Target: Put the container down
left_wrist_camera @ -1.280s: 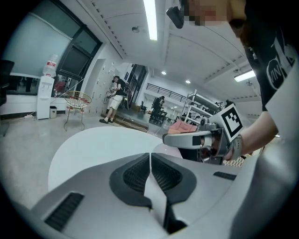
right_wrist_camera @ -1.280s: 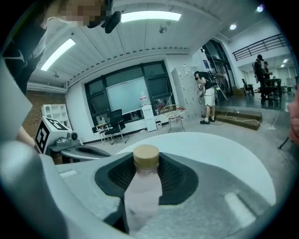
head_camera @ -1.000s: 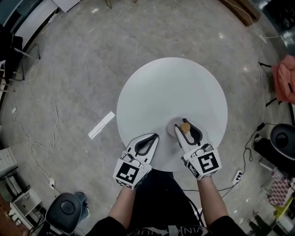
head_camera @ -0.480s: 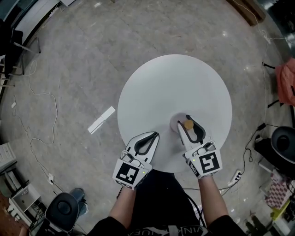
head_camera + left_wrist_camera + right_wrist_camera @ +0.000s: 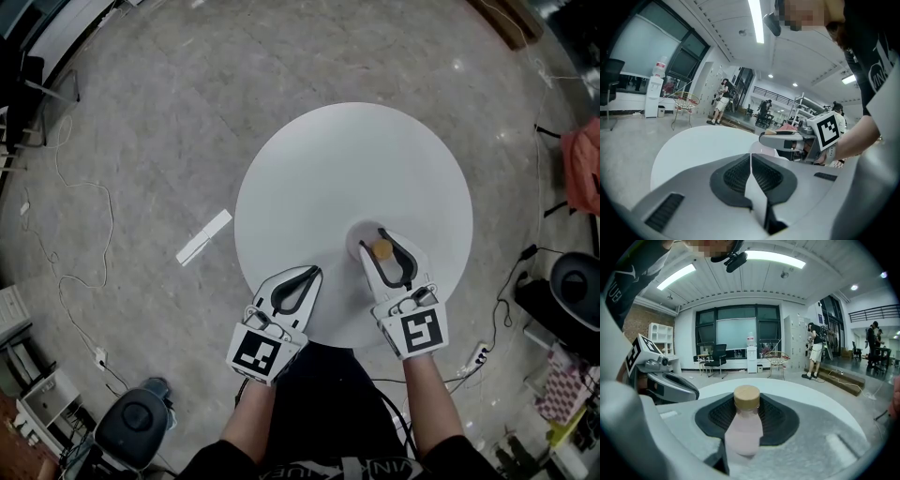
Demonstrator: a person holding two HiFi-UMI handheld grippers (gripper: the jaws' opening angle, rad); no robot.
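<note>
Within the right hand-held gripper (image 5: 381, 234) sits a pale-pink, tan-capped container (image 5: 743, 427).

Mostly matt finishes
The bottle (image 5: 743, 427) looked like frosted pink plastic with a cork-like cap (image 5: 746, 398); the left claw (image 5: 314, 273) and right claw (image 5: 380, 234) were matt grey plastic with black ribbed pads (image 5: 736, 176); the tabletop (image 5: 347, 178) was smooth matt white, the floor (image 5: 141, 141) polished stone.

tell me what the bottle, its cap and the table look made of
Bottle: pale milky pink and smooth with a soft sheen, so likely plastic, though frosted glass can't be ruled out. Cap: matte tan with no shine, looks like cork or wood. Table: plain white, smooth and evenly matte; probably laminate or painted board, but the surface alone doesn't say.
</note>
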